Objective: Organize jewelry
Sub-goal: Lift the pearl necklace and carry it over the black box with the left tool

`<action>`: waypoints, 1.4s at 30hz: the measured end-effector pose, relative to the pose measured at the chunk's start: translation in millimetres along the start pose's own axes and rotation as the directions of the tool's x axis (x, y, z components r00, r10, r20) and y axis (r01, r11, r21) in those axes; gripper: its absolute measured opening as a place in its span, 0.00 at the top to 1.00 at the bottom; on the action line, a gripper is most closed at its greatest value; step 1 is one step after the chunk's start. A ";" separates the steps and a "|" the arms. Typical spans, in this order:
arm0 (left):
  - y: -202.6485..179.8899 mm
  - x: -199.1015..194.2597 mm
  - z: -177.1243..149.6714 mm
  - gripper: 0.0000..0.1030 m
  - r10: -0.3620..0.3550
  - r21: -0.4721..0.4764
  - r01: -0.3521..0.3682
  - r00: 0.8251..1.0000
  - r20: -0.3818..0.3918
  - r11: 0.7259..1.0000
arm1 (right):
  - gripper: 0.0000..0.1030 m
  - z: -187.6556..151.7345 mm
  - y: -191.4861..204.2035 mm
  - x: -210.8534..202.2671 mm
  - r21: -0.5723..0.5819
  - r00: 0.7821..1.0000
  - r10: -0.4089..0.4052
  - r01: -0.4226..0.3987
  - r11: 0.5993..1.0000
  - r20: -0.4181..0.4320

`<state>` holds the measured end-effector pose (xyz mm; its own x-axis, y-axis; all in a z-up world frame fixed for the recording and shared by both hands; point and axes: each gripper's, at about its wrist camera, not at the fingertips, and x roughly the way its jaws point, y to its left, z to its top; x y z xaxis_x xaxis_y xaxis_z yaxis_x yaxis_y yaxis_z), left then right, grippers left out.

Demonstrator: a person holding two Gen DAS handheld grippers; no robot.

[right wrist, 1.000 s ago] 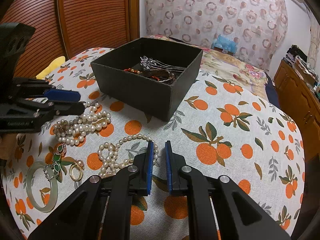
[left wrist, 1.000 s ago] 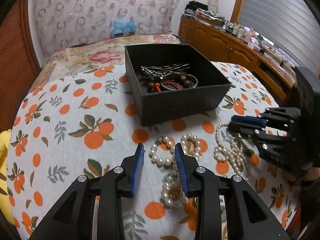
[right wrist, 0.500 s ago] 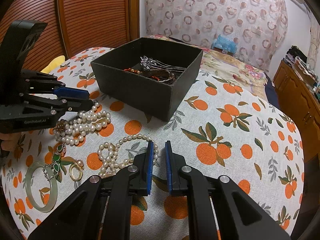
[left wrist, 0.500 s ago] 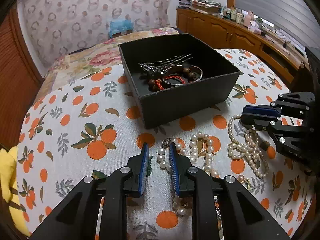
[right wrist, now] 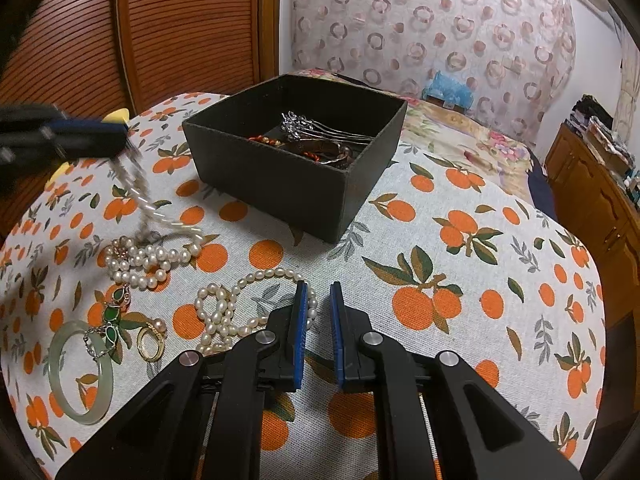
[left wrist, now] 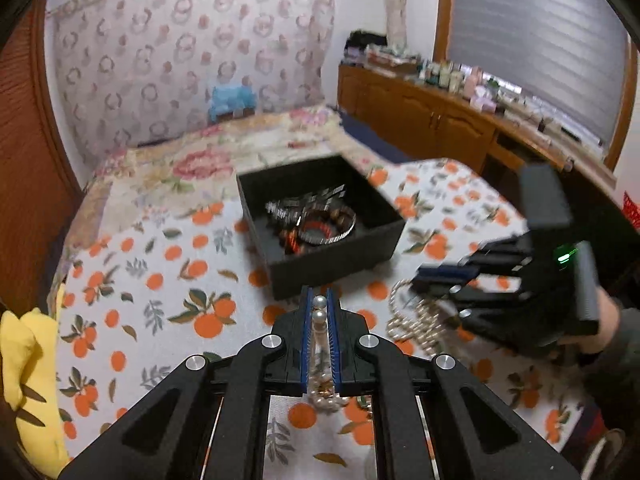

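Observation:
My left gripper (left wrist: 319,300) is shut on a pearl bracelet (left wrist: 319,312) and holds it up; in the right wrist view the left gripper (right wrist: 120,140) lifts a blurred strand (right wrist: 138,188) whose lower end still lies on the cloth. A black open box (left wrist: 332,256) with hairpins and bangles stands just beyond; it also shows in the right wrist view (right wrist: 280,176). My right gripper (right wrist: 318,292) is slightly open and empty, low beside a pearl necklace (right wrist: 240,300). Its body appears in the left wrist view (left wrist: 444,276).
On the orange-print tablecloth (right wrist: 440,260) lie a jade bangle (right wrist: 80,372), a green pendant (right wrist: 110,320), a gold ring (right wrist: 150,342) and a pearl cluster (right wrist: 148,260). A yellow cloth (left wrist: 24,360) is at the left, a bed and wooden cabinets behind.
My left gripper closed on the pearl bracelet and rose with it, pulling the strand off the cloth. The right gripper has stayed put.

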<state>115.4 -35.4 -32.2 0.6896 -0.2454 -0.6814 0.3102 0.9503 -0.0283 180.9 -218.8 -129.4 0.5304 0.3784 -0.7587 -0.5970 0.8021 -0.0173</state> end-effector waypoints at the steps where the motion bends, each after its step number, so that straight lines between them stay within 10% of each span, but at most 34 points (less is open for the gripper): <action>1: -1.6 -5.2 2.7 0.94 -0.001 0.004 0.001 1.000 0.013 1.000 | 0.95 1.2 0.3 0.6 -0.009 1.000 -0.003 0.003 1.000 -0.006; 42: -16.6 -96.9 99.6 0.94 0.006 0.061 -0.022 0.968 0.251 0.998 | 0.95 99.7 14.1 -175.8 -0.076 0.922 -0.090 0.128 0.989 0.377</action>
<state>108.6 -46.6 107.2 0.8338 -0.2797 -0.4759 0.3339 0.9421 0.0313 139.3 -227.9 68.6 0.7697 0.4505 -0.4524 -0.5683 0.8063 -0.1640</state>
